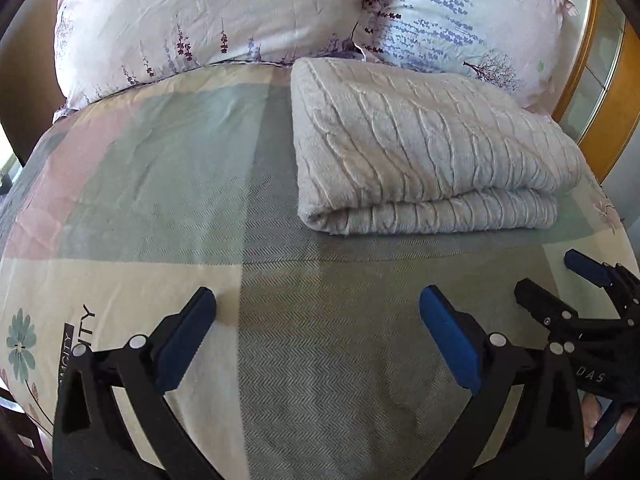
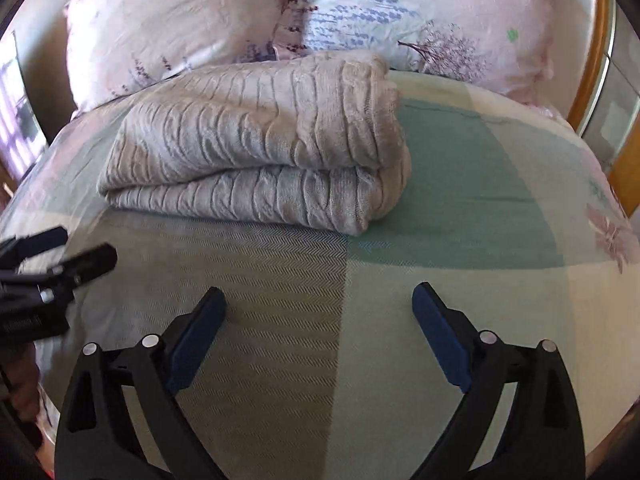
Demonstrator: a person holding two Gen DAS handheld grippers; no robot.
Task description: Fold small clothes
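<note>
Nearest, the left gripper (image 1: 316,300) has its black arms spread wide, the blue padded fingers (image 1: 186,342) holding nothing; the right gripper (image 2: 320,298) is spread apart the same way, also holding nothing. Both hover over the bedcover (image 1: 168,168), a smooth cotton with herringbone grey, green, pink and cream blocks, a printed flower and letters ending in "ITY". Farther, on the cover, lies the folded blanket (image 1: 424,148), thick, beige, with ribbed cable relief, its rounded fold facing near. Behind it lean two floral pillows (image 1: 192,20), wrinkled.
</note>
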